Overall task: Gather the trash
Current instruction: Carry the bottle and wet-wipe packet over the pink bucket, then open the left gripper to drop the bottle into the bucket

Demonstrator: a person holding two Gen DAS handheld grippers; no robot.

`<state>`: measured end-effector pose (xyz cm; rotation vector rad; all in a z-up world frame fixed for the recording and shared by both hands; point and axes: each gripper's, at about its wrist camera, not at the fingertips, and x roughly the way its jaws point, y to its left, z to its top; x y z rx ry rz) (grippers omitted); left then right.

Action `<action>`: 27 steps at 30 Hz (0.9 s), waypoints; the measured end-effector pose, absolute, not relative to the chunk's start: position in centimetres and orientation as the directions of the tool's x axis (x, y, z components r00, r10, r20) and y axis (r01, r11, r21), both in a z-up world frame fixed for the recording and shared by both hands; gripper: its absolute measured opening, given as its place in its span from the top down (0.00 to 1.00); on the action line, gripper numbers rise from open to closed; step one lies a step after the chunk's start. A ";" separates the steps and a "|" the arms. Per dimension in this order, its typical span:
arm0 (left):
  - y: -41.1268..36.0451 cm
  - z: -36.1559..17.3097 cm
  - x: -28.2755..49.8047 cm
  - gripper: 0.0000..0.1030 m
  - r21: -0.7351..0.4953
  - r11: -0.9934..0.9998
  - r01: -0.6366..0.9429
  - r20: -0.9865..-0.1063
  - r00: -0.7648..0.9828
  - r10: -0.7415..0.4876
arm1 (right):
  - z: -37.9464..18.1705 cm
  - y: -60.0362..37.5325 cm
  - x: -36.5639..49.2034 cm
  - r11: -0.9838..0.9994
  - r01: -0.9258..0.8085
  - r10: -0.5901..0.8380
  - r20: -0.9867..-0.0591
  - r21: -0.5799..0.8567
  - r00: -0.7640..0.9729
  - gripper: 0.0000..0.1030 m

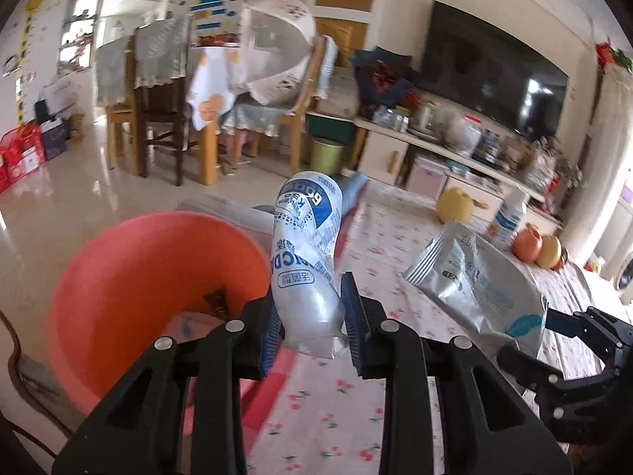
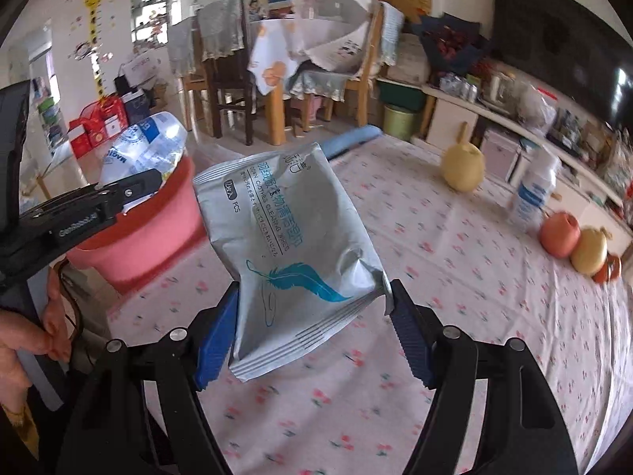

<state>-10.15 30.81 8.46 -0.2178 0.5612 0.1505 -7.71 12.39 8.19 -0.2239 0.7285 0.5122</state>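
Observation:
My left gripper (image 1: 310, 326) is shut on a crumpled silver and blue plastic wrapper (image 1: 306, 257), held upright just right of the pink bin (image 1: 130, 277). In the right wrist view the wrapper (image 2: 142, 150) hangs over the bin (image 2: 146, 229), with the left gripper's fingers (image 2: 130, 190) around it. My right gripper (image 2: 312, 324) is shut on a silver wipes packet with a blue feather print (image 2: 285, 245), held above the tablecloth. The packet (image 1: 474, 281) and right gripper (image 1: 554, 322) also show in the left wrist view.
A floral tablecloth (image 2: 455, 316) covers the table. On it stand a yellow pear-shaped fruit (image 2: 463, 170), a white bottle (image 2: 534, 194), and an orange and a yellow fruit (image 2: 573, 237) at the right. Behind are dining chairs, a green bin (image 1: 326, 154) and a TV unit.

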 end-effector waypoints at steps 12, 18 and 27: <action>37.0 7.9 -10.4 0.70 -0.199 0.908 -0.369 -0.575 0.794 0.197 | 9.5 22.8 -7.1 0.770 -0.625 0.378 -0.699 -0.127 0.607 0.29; 38.6 7.1 -10.4 0.70 -0.221 0.880 -0.421 -0.607 0.765 0.214 | 9.2 27.0 -6.5 0.723 -0.657 0.350 -0.707 -0.213 0.615 0.29; 40.4 5.7 -10.3 0.58 -0.229 0.841 -0.490 -0.667 0.708 0.231 | 8.2 31.3 -6.0 0.657 -0.685 0.322 -0.703 -0.316 0.634 0.23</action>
